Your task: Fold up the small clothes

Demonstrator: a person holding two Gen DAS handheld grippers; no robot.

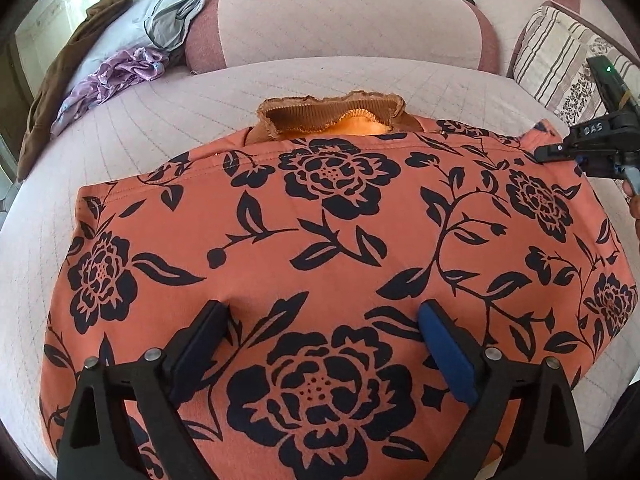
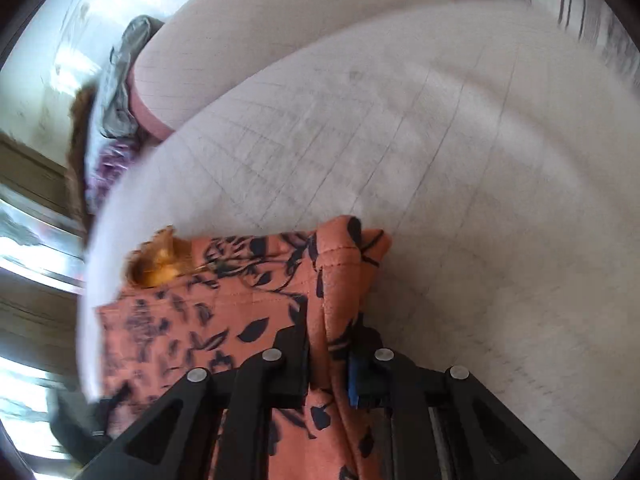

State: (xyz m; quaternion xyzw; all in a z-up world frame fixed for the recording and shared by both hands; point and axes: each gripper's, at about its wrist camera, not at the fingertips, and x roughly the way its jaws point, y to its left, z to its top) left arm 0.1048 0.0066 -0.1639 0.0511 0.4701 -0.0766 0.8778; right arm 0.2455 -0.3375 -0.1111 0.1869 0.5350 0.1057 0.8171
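An orange garment with a dark floral print (image 1: 340, 220) lies spread flat on a pale quilted seat (image 1: 160, 120). Its brown ribbed collar (image 1: 332, 114) pokes out at the far edge. My left gripper (image 1: 324, 312) stands open over the near part of the cloth, its fingertips (image 1: 216, 308) resting on the fabric with nothing pinched. My right gripper (image 1: 544, 154) is at the garment's far right corner. In the right wrist view, which is blurred, the right gripper (image 2: 332, 344) is shut on a raised fold of the garment (image 2: 248, 300), with the collar (image 2: 160, 264) to the left.
A pink backrest cushion (image 1: 344, 24) runs along the far side. At the far left lie grey (image 1: 180, 4), purple (image 1: 116, 76) and brown (image 1: 60, 92) clothes. A striped pillow (image 1: 556, 52) sits at the far right. Bare quilted seat (image 2: 480, 160) lies beyond the right gripper.
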